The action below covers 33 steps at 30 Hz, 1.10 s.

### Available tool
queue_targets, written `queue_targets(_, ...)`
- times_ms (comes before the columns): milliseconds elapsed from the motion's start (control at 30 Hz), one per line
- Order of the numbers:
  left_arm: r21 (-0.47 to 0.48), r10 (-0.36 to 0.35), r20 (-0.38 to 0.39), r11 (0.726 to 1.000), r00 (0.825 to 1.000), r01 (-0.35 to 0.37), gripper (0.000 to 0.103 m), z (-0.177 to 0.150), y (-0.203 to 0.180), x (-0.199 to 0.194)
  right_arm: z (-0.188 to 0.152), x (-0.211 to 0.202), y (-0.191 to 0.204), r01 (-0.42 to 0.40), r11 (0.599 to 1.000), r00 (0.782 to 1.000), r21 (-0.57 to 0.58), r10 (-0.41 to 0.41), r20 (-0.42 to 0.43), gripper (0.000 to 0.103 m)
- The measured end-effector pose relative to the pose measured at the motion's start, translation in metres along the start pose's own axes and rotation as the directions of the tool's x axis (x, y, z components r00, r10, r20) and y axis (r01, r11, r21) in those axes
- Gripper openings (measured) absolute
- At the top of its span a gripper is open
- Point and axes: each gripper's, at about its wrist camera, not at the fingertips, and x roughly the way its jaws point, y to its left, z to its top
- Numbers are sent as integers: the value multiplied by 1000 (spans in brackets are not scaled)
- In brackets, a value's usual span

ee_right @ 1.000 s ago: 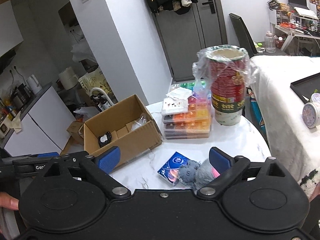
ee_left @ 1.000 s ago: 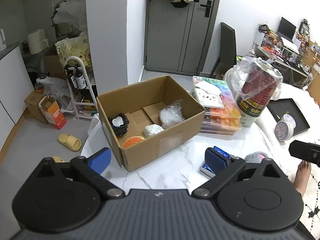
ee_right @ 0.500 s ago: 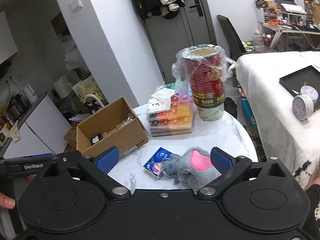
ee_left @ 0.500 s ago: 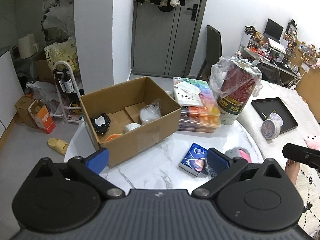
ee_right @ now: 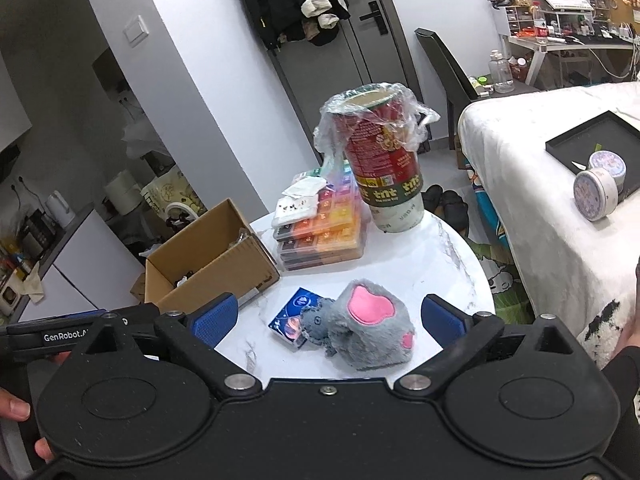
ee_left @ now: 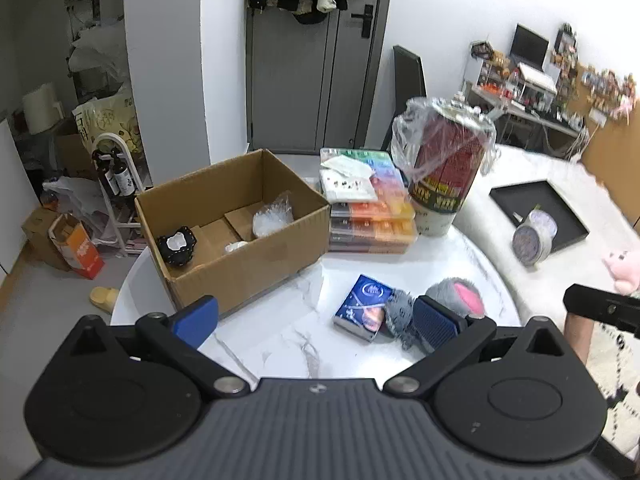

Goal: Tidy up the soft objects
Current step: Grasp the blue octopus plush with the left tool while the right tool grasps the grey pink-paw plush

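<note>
Grey plush paw-shaped soft toy with pink pads lies on the round white marble-pattern counter, near its front edge. A smaller grey fuzzy piece touches its left side and overlaps the corner of a flat blue printed packet. In the left wrist view the toy is partly hidden behind the right blue pad of the left tongs.

Left tongs: jaws apart, nothing between them, above the counter's front edge. Right tongs: jaws apart, toy lying in the span between the pads, neither pad touching it.

Containers:
- Open brown cardboard box on the counter's left side, flaps up. Inside: black ring-like item with a white centre, crumpled clear plastic bag, small white item mostly hidden by the near wall.
- Stack of clear compartment cases with coloured contents behind the packet; white sheet with small dark bits and folded paper on top. Contents too small to identify.
- Tall red-and-green printed paper tub wrapped in loose clear plastic film, upright beside the cases; interior not visible.
- Black shallow tray on the white-covered bed, two round patterned tins at its edge.

Pink object at the right edge of the left wrist view is blurred and cut off.
</note>
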Motion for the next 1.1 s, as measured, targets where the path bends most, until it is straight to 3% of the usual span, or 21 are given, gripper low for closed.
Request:
queue_targets(267, 3, 25, -33, 1000, 999, -25, 103, -8, -13, 8, -10, 4, -18, 8, 1000, 1000, 28, -7, -19, 99)
queue_targets(767, 39, -27, -66, 999, 997, 30, 99, -18, -38, 46, -31, 24, -47, 14, 997, 1000, 75, -12, -23, 99)
queue_targets(1100, 49, -57, -90, 997, 994, 62, 76, -21, -48, 78, -38, 43, -61, 32, 995, 998, 91, -28, -52, 97)
